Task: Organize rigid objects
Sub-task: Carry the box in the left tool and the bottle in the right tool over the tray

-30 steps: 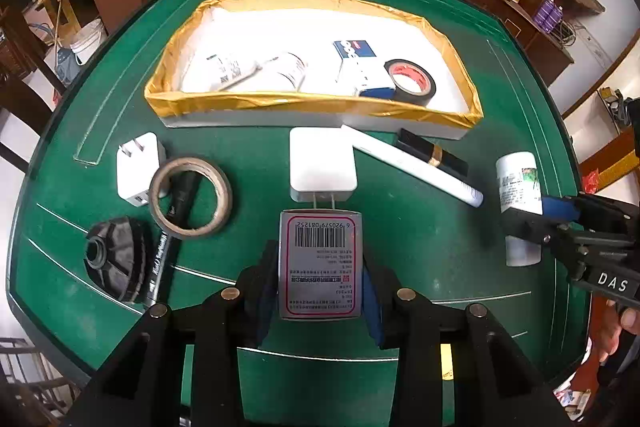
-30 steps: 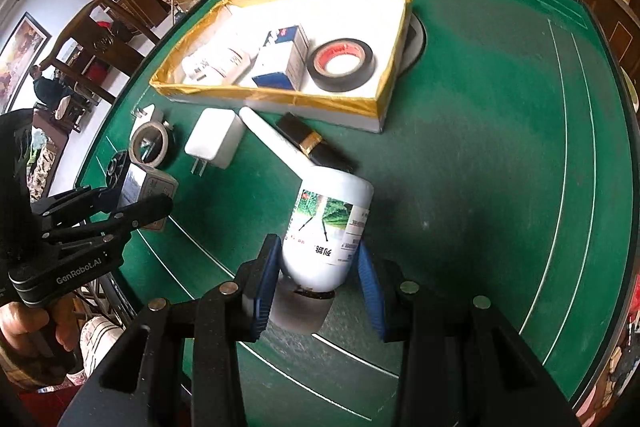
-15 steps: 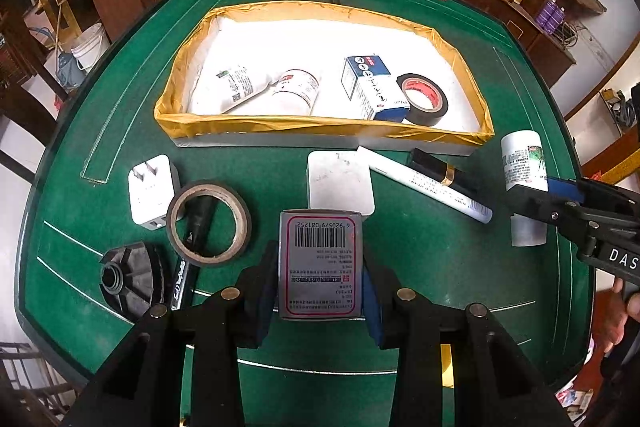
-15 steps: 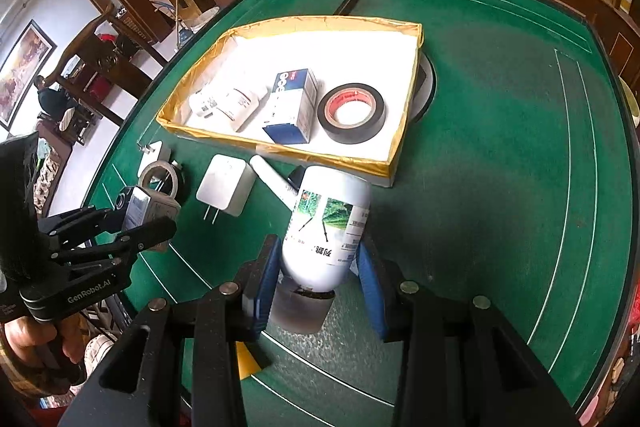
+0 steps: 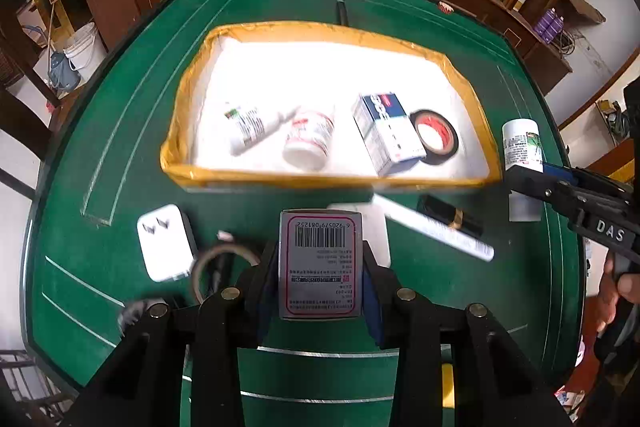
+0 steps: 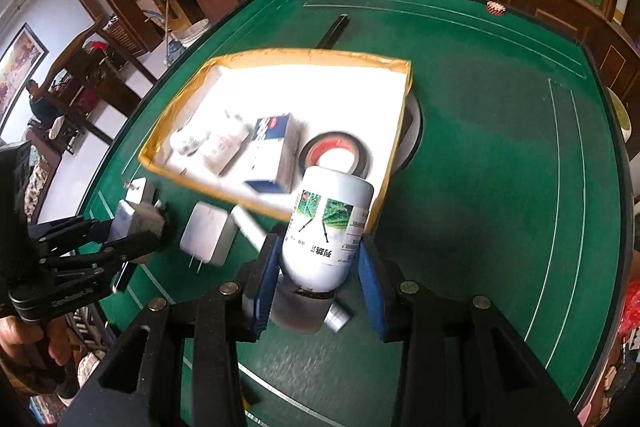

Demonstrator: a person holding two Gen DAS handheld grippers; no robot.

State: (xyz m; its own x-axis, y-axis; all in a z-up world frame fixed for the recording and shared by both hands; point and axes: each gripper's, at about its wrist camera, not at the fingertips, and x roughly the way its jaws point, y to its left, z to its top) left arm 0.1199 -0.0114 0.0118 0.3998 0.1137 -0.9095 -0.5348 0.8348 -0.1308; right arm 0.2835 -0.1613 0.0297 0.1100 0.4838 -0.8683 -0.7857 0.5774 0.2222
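2 loads are carried: the left gripper [image 5: 320,263] clamps a small box [image 5: 320,263], the right gripper [image 6: 320,259] a white bottle [image 6: 326,227], both just short of the tray [image 5: 332,181] ahead. the round bottle could slip or catch the tray's rim.

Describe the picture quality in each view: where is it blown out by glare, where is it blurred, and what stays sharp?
Left wrist view: the tray floor is washed out white, the tape ring near the bottom is smeared, the barcode box in the left hand-held gripper stays sharp. Right wrist view: the tray's contents blur, the white bottle in the right hand-held gripper stays crisp; straight table lines bow.
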